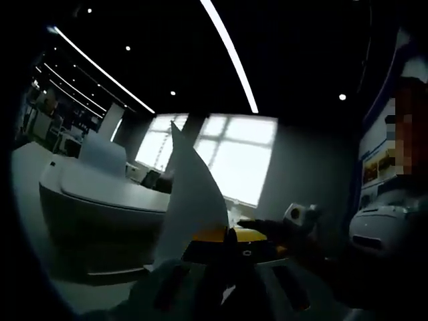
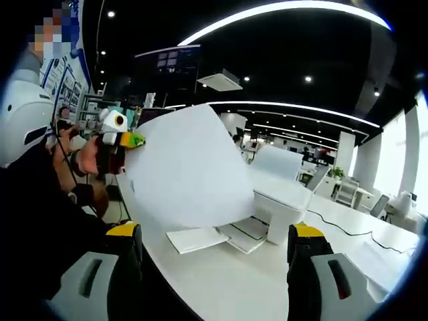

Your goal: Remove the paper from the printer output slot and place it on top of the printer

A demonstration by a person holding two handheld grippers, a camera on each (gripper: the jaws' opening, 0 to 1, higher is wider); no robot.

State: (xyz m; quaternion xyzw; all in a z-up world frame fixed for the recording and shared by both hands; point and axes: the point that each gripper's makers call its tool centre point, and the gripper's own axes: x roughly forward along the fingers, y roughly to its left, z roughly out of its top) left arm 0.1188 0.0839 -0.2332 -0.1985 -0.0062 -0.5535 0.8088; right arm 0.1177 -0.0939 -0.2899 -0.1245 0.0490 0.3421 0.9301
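Left gripper (image 1: 224, 251) is clamped on one edge of the paper (image 1: 194, 200), yellow tips pinched together w/ the sheet rising up and left between them. Right gripper view shows that same gripper (image 2: 127, 142) at left, held by a hand (image 2: 87, 159), w/ the paper (image 2: 187, 167) hanging in the air, bowed, well clear of the printer (image 2: 281, 194).

Right gripper (image 2: 214, 244) has its jaws wide apart, nothing between them, low over the table (image 2: 221, 281).

Progress, as I read it:
- Sheet looks out of the output slot already; the printer's front trays (image 2: 221, 237) lie below and behind it, no contact visible.
- So removal seems done.
- Left to do: carry the sheet over and lay it flat on the printer top (image 1: 100, 184). Top looks bare in left gripper view, apart from a raised rear flap.
- Paper is not yet on the printer; it sits between the person and the machine, near but apart.

Sheet is limp and curling, held by one edge only, so it may flop when lowered. Right gripper is free to help steady it.
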